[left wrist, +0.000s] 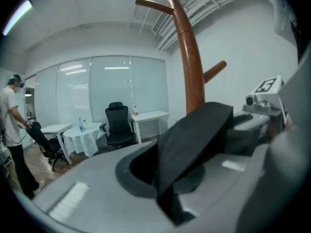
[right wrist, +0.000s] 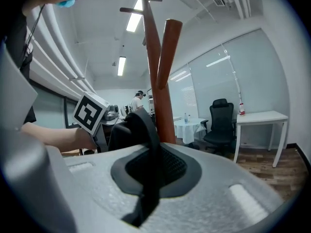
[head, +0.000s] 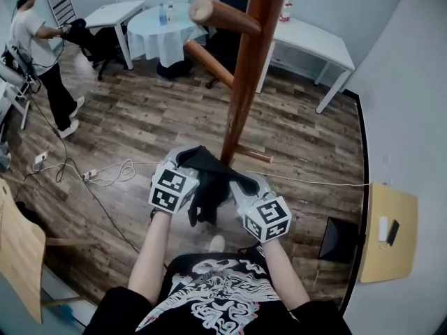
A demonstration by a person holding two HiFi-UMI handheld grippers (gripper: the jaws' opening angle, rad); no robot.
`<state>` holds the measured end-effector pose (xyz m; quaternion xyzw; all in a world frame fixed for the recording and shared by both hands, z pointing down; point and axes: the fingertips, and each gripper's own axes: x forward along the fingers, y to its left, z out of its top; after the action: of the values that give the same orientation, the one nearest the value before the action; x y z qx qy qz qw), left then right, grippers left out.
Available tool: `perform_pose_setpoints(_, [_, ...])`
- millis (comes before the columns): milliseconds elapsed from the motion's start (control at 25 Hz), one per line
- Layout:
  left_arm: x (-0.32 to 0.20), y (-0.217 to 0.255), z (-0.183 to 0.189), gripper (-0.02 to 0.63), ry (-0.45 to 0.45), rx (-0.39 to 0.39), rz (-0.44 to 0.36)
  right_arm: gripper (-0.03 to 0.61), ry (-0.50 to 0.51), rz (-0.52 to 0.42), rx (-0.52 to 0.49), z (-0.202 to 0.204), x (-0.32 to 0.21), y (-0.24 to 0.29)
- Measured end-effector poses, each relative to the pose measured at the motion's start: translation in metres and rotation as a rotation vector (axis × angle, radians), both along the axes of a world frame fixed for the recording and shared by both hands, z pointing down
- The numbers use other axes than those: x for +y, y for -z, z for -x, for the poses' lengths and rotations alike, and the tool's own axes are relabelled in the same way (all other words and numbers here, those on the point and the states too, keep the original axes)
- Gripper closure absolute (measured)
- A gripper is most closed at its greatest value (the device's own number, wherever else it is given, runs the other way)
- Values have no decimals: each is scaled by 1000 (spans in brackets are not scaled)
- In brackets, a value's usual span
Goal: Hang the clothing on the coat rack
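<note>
Two grippers are sharing one black piece of clothing (head: pixel 209 190), low down and just beside the tall brown wooden coat rack (head: pixel 246 82). The left gripper (head: pixel 187 160) is pinching a black strip of the clothing, and its jaws are pressing tight on it. The right gripper (head: pixel 243 185) is doing the same with another part: a strip is lying across its jaws and they are squeezing it. The rest of the clothing is hanging down between the two grippers, well below the thick wooden peg (head: pixel 218 16). Far off, a person in a white shirt (head: pixel 31 37) is standing on the brown wooden floor (head: pixel 147 110), near a round table with a white cloth (head: pixel 164 37).
</note>
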<state>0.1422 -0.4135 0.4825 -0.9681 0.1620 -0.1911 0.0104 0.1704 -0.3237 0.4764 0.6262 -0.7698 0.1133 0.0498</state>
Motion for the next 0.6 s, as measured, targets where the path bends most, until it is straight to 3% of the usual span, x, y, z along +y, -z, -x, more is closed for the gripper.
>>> perform_pose_setpoints(600, [4, -6, -11, 614, -139, -7, 28, 568, -91, 62, -11, -12, 2, -1])
